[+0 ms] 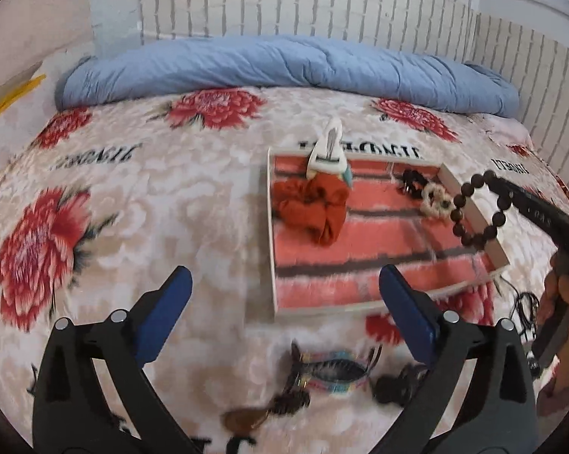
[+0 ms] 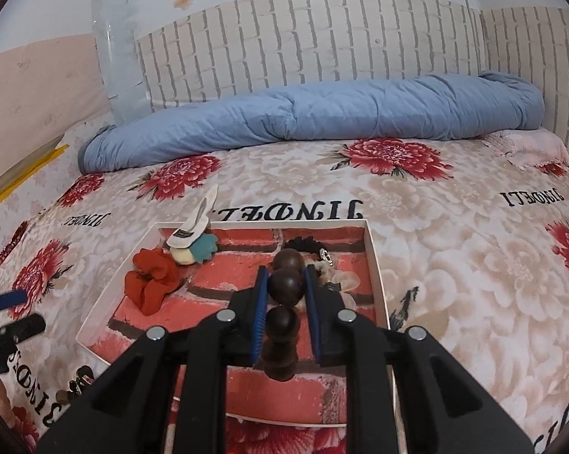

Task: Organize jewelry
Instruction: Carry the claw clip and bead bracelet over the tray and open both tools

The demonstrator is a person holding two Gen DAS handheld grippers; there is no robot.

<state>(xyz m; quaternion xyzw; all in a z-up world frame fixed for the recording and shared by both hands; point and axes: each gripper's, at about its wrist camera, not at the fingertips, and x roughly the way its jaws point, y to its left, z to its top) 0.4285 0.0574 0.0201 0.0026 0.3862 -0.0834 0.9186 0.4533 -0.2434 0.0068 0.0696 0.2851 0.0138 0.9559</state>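
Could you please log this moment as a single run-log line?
right gripper: shut on bead bracelet, over tray | left gripper: open, empty, above bedspread | scrunchie: in tray

**Item Count, Tray and Bed**

I count one white-rimmed tray (image 2: 375,265) on the bed. In it: one red scrunchie (image 2: 151,283) near its left edge, one white clip (image 2: 193,227) on its far edge, one cream-and-teal piece (image 2: 195,251) beside that, one black hair tie (image 1: 413,181) and one pale flower-shaped piece (image 1: 434,198) near its right edge. I count one dark bead bracelet (image 1: 477,208). On the bed's near edge: one multicoloured woven band (image 1: 333,372). One blue rolled quilt (image 2: 303,121) lies at the far edge.
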